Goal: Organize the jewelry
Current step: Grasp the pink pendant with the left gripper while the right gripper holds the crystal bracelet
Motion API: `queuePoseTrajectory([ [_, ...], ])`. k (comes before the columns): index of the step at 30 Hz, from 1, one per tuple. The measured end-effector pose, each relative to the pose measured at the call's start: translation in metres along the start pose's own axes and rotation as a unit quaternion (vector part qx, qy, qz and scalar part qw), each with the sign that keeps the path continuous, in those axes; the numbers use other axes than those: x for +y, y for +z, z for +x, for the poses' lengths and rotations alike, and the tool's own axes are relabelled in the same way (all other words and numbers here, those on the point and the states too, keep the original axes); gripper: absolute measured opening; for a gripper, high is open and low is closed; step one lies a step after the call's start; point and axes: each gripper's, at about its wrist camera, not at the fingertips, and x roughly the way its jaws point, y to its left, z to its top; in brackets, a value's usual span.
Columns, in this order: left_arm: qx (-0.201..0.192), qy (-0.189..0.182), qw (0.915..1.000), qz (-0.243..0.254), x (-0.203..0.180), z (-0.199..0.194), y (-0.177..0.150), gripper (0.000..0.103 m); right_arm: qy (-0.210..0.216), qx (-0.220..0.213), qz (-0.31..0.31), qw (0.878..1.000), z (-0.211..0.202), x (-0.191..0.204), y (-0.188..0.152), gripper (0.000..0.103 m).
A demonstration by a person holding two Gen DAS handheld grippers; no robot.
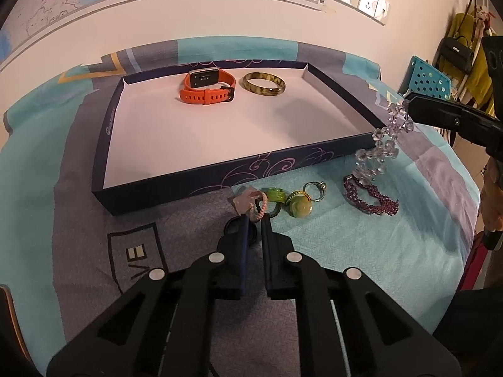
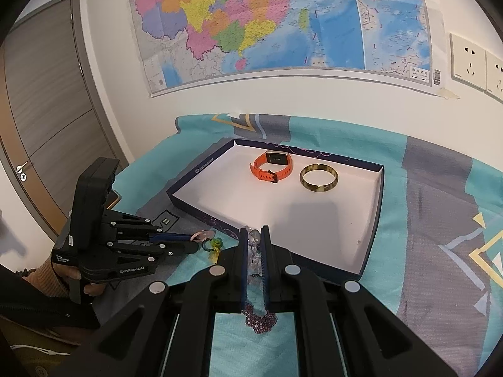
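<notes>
Turquoise-and-grey patterned cloth (image 1: 361, 242) covers the table, with a coloured wall map (image 2: 283, 22) and white wall sockets (image 2: 468, 61) behind it and a grey door (image 2: 44, 100) off to the left. On the cloth lies a shallow dark-blue tray (image 1: 103, 132) with a white floor; toward its far side sit an orange smartwatch (image 1: 207, 89) and, just to its right, a mottled amber bangle (image 1: 263, 84). In front of the tray's near wall, from left to right, lie a pink braided ring (image 1: 258, 209), a green ring (image 1: 275, 195), a pale green jade pendant (image 1: 298, 208), a silver ring (image 1: 315, 188) and a purple beaded bracelet (image 1: 372, 198). The left gripper (image 1: 255, 220), held in a person's hand (image 2: 67, 275) and angled downward, has its blue-padded fingers (image 1: 243, 251) drawn together on the pink braided ring, which still rests on the cloth. To the right, the right gripper (image 2: 253, 235) is clamped on a clear crystal bead bracelet (image 1: 382, 144), which dangles from its tip above the purple bracelet, beside the tray's near right corner.
</notes>
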Motion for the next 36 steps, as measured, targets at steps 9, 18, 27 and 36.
queuePoseTrajectory([
  [9, -0.020, 0.002, 0.9998, 0.007, 0.006, -0.030, -0.012, 0.040, 0.001, 0.001, 0.007, 1.000, 0.003, -0.003, -0.001, 0.006],
  [18, -0.023, -0.003, 0.9994, 0.026, -0.003, -0.017, 0.003, 0.036, 0.000, 0.003, 0.009, 1.000, 0.003, -0.003, -0.001, 0.006],
  [27, -0.014, -0.001, 0.9997, 0.022, -0.003, -0.002, 0.009, 0.004, -0.001, 0.006, 0.015, 1.000, 0.006, -0.008, -0.003, 0.006],
  [36, -0.031, -0.013, 0.9993, 0.015, -0.002, -0.017, 0.017, 0.004, -0.004, -0.003, 0.012, 1.000, 0.003, -0.009, 0.003, 0.006],
])
